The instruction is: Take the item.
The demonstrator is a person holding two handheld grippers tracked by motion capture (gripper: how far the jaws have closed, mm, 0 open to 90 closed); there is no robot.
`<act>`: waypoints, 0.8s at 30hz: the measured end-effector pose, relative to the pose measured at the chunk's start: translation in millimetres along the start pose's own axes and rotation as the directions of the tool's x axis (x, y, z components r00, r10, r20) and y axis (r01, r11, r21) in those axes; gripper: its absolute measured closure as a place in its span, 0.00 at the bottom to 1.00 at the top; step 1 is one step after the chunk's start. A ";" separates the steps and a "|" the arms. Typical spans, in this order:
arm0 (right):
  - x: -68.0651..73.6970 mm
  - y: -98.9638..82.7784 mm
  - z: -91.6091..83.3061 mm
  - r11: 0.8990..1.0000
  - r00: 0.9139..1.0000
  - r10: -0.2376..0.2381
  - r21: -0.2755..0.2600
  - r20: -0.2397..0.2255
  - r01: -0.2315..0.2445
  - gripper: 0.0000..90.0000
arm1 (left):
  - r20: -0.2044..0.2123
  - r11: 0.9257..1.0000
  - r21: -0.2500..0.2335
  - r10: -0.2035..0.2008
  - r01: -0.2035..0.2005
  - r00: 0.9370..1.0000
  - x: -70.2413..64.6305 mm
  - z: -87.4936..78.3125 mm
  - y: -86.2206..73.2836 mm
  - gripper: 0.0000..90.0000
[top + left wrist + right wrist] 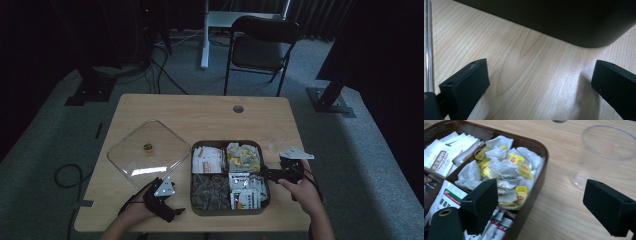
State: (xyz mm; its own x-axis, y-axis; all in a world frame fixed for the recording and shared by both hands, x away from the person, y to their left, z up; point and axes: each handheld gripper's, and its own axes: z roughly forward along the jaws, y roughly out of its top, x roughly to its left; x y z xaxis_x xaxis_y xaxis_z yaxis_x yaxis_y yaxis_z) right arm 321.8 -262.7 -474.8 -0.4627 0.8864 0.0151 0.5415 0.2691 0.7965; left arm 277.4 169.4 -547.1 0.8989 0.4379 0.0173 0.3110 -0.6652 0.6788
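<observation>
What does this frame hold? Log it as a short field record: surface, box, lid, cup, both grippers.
surface: wooden table
box: dark four-compartment tray, open, holding tea bags and sachets
lid: clear square lid, flat on the table left of the tray
cup: clear plastic cup, upright beside the tray
left gripper: open, empty, over bare wood
right gripper: open, empty, at the tray's edge

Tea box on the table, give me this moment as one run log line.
tea box: open, four compartments filled | lid: on table, left of box | left tool: open, empty | right tool: open, empty, over box's right edge | clear cup: beside box
</observation>
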 end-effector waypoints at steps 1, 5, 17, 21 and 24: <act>1.6 0.9 1.5 1.000 1.000 -0.004 0.001 -0.006 0.004 0.14 | 0.000 1.000 0.000 0.000 0.000 1.000 0.0 0.0 0.0 0.02; 11.1 7.0 12.5 1.000 0.999 -0.030 0.004 -0.043 0.030 0.14 | 0.000 1.000 0.000 0.000 0.000 1.000 0.0 0.0 0.0 0.02; 25.6 21.4 35.5 0.995 0.993 -0.097 0.027 -0.074 0.100 0.34 | 0.000 1.000 0.000 0.000 0.000 1.000 0.0 -0.1 0.0 0.02; 30.5 23.4 43.0 0.993 0.990 -0.110 0.028 -0.087 0.113 0.38 | 0.001 1.000 0.000 0.001 -0.001 1.000 0.1 -0.1 0.0 0.02; 34.3 24.1 48.5 0.991 0.989 -0.129 0.037 -0.077 0.132 0.39 | 0.001 1.000 0.001 0.001 -0.001 1.000 0.1 -0.1 0.0 0.02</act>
State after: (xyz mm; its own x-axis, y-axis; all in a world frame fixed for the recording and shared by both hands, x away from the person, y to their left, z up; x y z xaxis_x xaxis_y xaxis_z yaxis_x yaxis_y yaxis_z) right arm 353.0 -207.6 -484.4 -0.5813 0.8127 -0.0409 0.5014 0.3973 0.7686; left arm 277.4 169.6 -547.1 0.8995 0.4365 0.0175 0.3100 -0.6661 0.6783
